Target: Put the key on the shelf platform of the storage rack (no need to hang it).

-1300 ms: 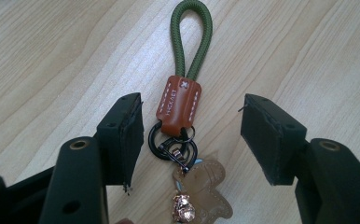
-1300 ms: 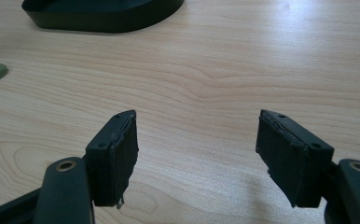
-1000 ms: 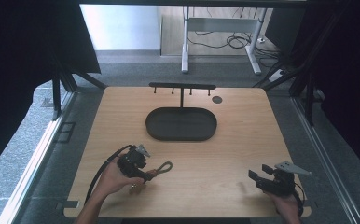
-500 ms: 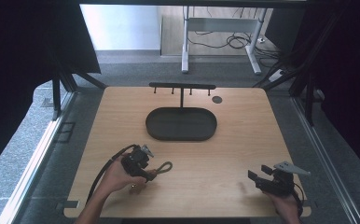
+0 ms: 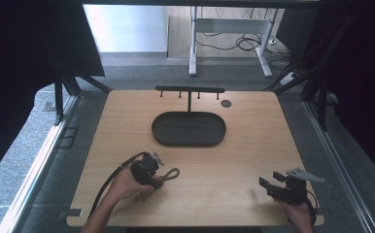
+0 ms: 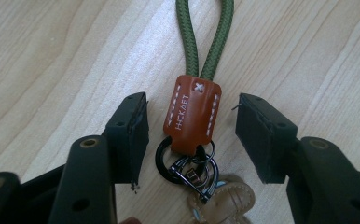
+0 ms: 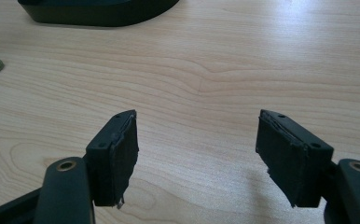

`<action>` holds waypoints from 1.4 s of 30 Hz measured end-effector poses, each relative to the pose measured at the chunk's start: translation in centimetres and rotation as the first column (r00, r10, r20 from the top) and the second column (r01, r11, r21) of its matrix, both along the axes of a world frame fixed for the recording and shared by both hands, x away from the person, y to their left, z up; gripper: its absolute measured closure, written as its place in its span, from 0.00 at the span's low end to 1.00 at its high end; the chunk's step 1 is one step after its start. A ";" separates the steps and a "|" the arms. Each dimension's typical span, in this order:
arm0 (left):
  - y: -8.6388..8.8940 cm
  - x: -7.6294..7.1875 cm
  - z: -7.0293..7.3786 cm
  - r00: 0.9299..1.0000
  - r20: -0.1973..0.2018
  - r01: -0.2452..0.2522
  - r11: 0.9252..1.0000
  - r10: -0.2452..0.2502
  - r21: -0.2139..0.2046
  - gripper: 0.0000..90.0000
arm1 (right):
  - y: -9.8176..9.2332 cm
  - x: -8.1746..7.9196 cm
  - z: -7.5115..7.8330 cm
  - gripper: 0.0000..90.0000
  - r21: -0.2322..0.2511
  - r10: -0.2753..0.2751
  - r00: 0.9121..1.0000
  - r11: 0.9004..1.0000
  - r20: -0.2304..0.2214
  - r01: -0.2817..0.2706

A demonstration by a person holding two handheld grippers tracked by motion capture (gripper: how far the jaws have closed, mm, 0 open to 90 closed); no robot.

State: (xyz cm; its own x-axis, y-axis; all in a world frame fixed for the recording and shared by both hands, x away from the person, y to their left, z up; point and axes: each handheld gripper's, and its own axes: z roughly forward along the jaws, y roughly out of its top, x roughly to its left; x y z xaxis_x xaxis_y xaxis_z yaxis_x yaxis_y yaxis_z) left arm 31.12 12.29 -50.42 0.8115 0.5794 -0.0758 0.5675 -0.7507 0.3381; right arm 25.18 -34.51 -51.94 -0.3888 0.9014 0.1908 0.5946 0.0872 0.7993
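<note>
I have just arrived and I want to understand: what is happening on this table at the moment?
A person works with a gripper in each hand. The left gripper straddles the brown leather tab of a keychain with a green cord loop, lying on the wooden table. Its jaws have just been closing, but the pads do not touch the tab yet. The right gripper rests open near the table's front right, holding nothing. A dark oval tray with a hook stand waits farther back.

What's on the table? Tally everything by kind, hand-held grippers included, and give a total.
Hand-held gripper: 2, left and right
Keychain with green cord loop: 1
Dark oval tray: 1
Black hook rack: 1
Total: 5
</note>
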 end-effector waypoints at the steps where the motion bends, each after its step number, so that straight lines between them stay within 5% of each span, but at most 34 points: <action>1: -0.1 0.0 -0.1 1.000 -0.001 0.000 1.000 0.000 0.004 0.52 | 0.0 0.0 0.0 0.33 0.000 0.000 1.000 1.000 0.000 0.000; 13: 0.1 -0.1 -0.2 1.000 0.001 0.004 1.000 -0.004 -0.020 0.73 | 0.0 0.0 0.1 0.33 -0.004 -0.002 1.000 1.000 0.002 0.002; 19: 0.3 -0.1 -0.2 1.000 -0.003 0.002 1.000 -0.002 -0.026 0.74 | 0.0 -0.1 0.1 0.33 -0.004 -0.003 1.000 1.000 0.002 0.003; 35: 2.8 -0.3 2.1 1.000 0.003 -0.018 0.989 0.018 -0.147 0.74 | -0.1 0.0 0.0 0.33 -0.004 -0.010 1.000 1.000 0.001 0.010; 42: 3.5 -0.2 3.2 1.000 0.010 -0.024 0.978 0.026 -0.206 0.74 | -0.1 -0.1 0.1 0.33 -0.008 -0.009 1.000 1.000 0.000 0.009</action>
